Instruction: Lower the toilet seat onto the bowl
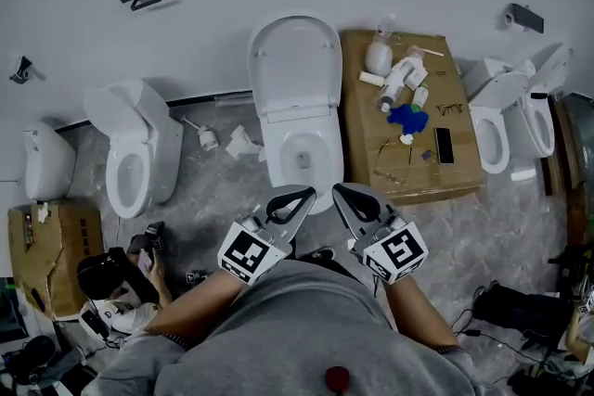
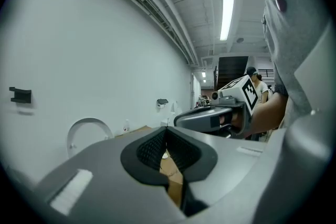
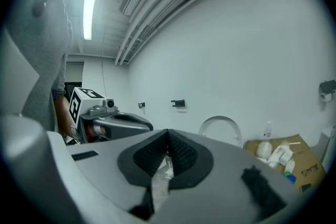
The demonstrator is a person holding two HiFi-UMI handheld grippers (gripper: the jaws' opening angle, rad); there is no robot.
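Note:
The white toilet (image 1: 299, 121) stands against the wall in the middle of the head view. Its lid (image 1: 295, 60) leans up against the wall and the bowl (image 1: 303, 153) lies uncovered below it. The lid's rounded top also shows in the left gripper view (image 2: 86, 131) and in the right gripper view (image 3: 220, 126). My left gripper (image 1: 295, 198) and right gripper (image 1: 347, 196) hover side by side in front of the bowl, apart from it and pointing towards the wall. Both are shut with nothing between the pads, tips meeting on the left gripper (image 2: 167, 129) and on the right gripper (image 3: 168, 131).
A second toilet (image 1: 135, 148) stands at the left and another (image 1: 506, 121) at the right. A cardboard box (image 1: 408, 176) with bottles and small items sits right of the bowl. Another box (image 1: 51, 246) and a seated person (image 1: 130, 283) are at the lower left.

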